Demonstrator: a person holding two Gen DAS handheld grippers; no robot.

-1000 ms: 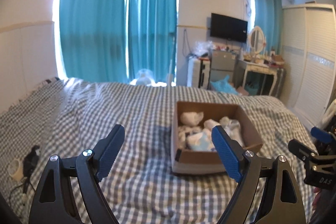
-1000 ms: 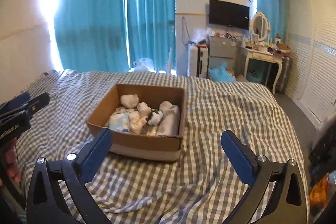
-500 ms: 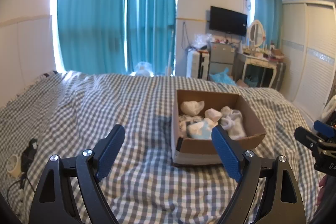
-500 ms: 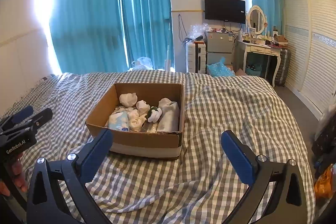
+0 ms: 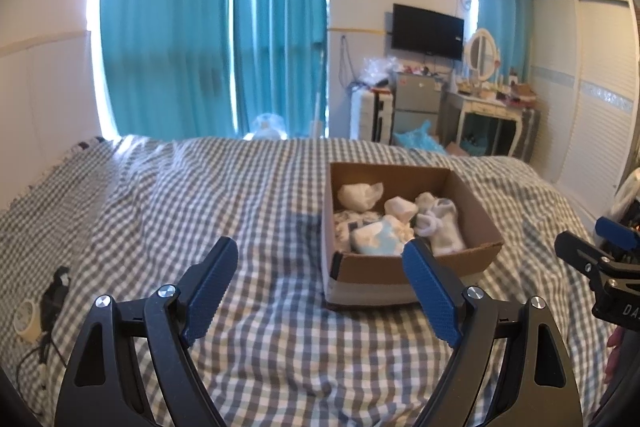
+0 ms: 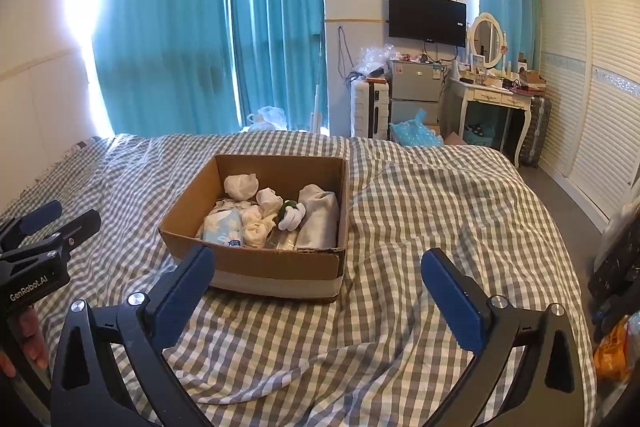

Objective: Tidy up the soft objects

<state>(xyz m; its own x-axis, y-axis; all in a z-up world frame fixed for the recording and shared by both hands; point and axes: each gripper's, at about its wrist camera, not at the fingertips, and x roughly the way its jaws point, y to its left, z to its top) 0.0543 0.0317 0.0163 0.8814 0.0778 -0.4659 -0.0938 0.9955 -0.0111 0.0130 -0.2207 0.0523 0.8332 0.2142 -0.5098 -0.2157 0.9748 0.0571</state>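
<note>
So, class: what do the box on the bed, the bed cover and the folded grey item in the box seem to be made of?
Box: brown corrugated cardboard, matte, pale tape band round its base.
Bed cover: woven cloth, probably cotton, grey-white check, creased.
Grey item: soft knit or fleece fabric, limp folds; exact fibre unclear.

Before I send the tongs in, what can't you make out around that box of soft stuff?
- Cardboard box floor: hidden under the piled socks, both views.
- Near inside corner: left view, blocked by the left tongs pad.
- Small dark object on the bedspread: left view, too small to identify.
</note>
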